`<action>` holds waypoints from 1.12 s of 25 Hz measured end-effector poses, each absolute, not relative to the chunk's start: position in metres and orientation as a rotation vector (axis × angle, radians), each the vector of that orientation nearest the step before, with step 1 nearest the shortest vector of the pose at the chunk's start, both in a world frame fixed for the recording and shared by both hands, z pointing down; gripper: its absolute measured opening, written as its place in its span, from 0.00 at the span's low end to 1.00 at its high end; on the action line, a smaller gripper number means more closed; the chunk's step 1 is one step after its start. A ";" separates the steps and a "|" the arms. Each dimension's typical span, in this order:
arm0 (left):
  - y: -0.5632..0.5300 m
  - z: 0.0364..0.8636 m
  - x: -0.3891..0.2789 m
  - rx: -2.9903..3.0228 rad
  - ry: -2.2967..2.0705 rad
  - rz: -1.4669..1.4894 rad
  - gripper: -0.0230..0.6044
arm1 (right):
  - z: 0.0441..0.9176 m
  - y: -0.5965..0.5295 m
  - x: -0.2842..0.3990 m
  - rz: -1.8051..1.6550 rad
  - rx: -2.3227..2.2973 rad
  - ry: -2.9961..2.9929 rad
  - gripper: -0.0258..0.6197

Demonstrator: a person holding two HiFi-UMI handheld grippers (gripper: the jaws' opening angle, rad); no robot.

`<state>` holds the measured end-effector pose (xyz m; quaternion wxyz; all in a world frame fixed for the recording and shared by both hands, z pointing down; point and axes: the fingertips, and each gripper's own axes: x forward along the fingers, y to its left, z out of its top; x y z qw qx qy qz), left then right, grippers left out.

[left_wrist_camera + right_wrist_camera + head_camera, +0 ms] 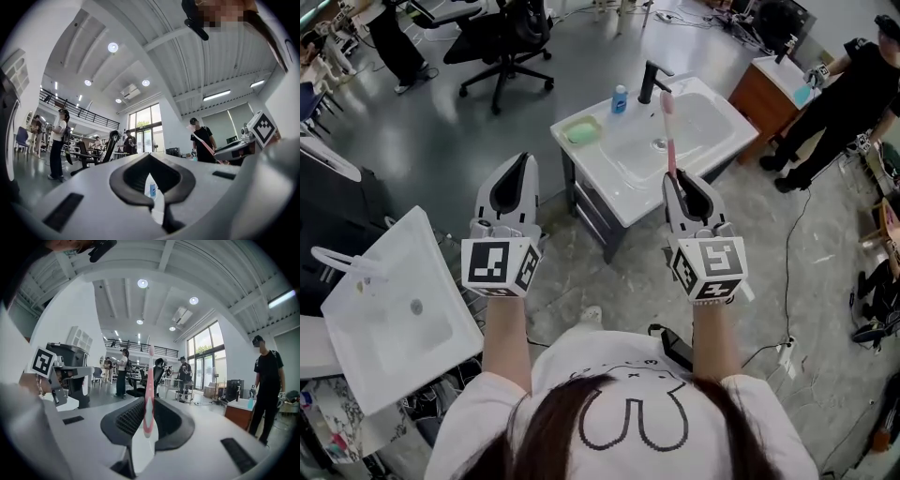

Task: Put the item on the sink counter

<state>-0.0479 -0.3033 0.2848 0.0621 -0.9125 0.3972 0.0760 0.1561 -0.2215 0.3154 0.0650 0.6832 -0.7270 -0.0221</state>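
Pinched by its tail end in the narrow jaws of the right gripper (678,183), in the air short of the white ceramic sink counter with the black tap (628,202): slim pink plastic toothbrush (668,131). Could swivel or slip from so small a bite, or roll off that counter's narrow rim into the basin if released carelessly. Looks light, stiff and slender, bristle head pointing toward the sink counter; alongside, equally short of the counter, left gripper (521,161) closed on nothing.

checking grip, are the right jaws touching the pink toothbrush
Touching: the right gripper view shows the right gripper closed on both sides of the pink toothbrush.
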 end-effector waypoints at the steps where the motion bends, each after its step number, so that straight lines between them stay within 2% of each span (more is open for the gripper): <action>1: -0.312 0.286 -0.047 -2.766 1.199 0.228 0.05 | 0.317 -0.230 0.157 -0.059 2.061 -2.189 0.16; 16: -0.385 0.333 -0.024 -2.837 1.230 0.097 0.05 | 0.387 -0.317 0.167 0.183 1.898 -2.163 0.16; 28: -0.418 0.363 -0.002 -2.847 1.333 0.008 0.05 | 0.479 -0.362 0.171 0.456 1.661 -2.154 0.16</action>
